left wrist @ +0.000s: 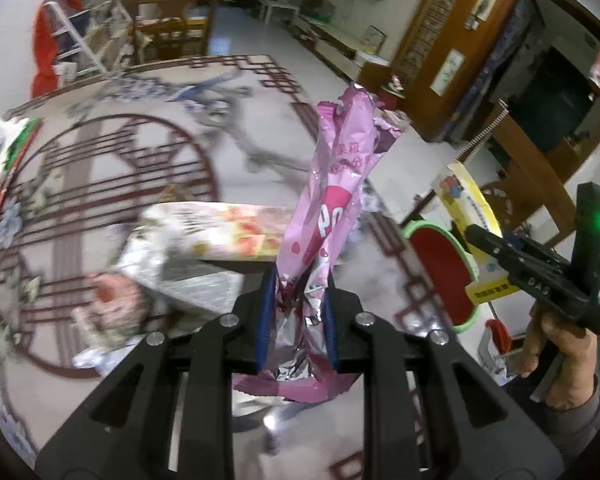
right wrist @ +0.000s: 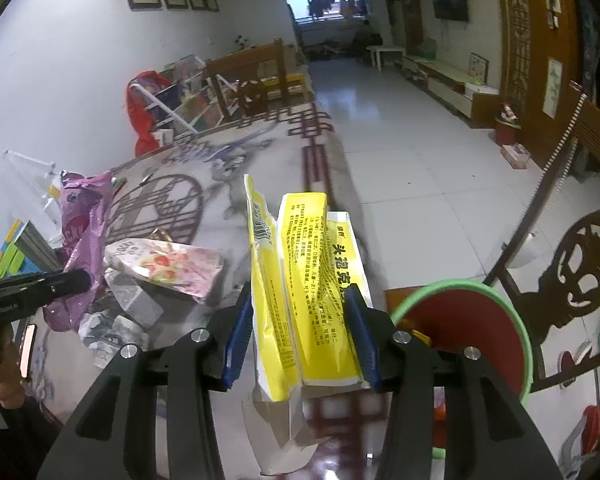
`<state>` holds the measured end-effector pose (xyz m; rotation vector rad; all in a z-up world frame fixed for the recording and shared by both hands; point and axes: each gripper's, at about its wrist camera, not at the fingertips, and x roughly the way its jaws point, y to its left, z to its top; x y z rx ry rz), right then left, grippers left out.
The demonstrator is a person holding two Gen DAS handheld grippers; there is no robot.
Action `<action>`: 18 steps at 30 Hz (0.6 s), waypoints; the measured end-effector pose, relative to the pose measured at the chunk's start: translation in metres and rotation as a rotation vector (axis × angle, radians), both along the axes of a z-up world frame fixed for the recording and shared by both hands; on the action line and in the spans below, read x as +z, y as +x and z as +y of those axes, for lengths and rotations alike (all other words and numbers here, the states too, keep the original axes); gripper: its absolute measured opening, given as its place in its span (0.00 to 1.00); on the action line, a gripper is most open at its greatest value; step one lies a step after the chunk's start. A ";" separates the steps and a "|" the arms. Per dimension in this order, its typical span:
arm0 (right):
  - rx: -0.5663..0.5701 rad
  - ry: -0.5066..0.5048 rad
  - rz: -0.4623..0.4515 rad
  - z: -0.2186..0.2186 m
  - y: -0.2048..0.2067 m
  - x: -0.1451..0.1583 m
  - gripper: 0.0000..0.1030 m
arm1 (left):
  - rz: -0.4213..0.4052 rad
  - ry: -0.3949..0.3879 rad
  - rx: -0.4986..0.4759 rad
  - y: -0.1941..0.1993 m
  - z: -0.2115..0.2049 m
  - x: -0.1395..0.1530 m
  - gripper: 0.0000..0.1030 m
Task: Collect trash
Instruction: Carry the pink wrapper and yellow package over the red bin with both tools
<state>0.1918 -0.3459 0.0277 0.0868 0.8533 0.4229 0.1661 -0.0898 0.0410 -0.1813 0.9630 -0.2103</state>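
My left gripper (left wrist: 300, 316) is shut on a crumpled pink foil wrapper (left wrist: 336, 184) and holds it upright above the patterned table (left wrist: 100, 184). The wrapper also shows in the right wrist view (right wrist: 80, 240). My right gripper (right wrist: 300, 324) is shut on a torn yellow and white medicine box (right wrist: 304, 280), held above the table's right edge; the box also shows in the left wrist view (left wrist: 468, 216). A red bin with a green rim (right wrist: 460, 320) stands just right of the box, beside the table, and shows in the left wrist view (left wrist: 440, 272).
More trash lies on the table: a pink and white snack packet (right wrist: 168, 268), silver foil pieces (right wrist: 132, 304) and crumpled paper (right wrist: 96, 328). Colourful books (right wrist: 16, 252) sit at the table's left. A carved wooden chair (right wrist: 572, 264) stands right of the bin.
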 end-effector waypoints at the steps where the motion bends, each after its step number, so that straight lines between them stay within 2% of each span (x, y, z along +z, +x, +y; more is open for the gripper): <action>1: -0.009 0.006 0.007 -0.007 0.001 -0.001 0.42 | 0.001 -0.003 -0.017 0.003 -0.009 0.000 0.21; 12: -0.151 0.039 0.036 -0.085 0.008 -0.005 0.42 | 0.017 -0.034 -0.181 0.033 -0.100 -0.008 0.21; 18: -0.241 0.059 0.070 -0.127 0.009 -0.010 0.42 | 0.066 -0.076 -0.234 0.050 -0.138 -0.024 0.21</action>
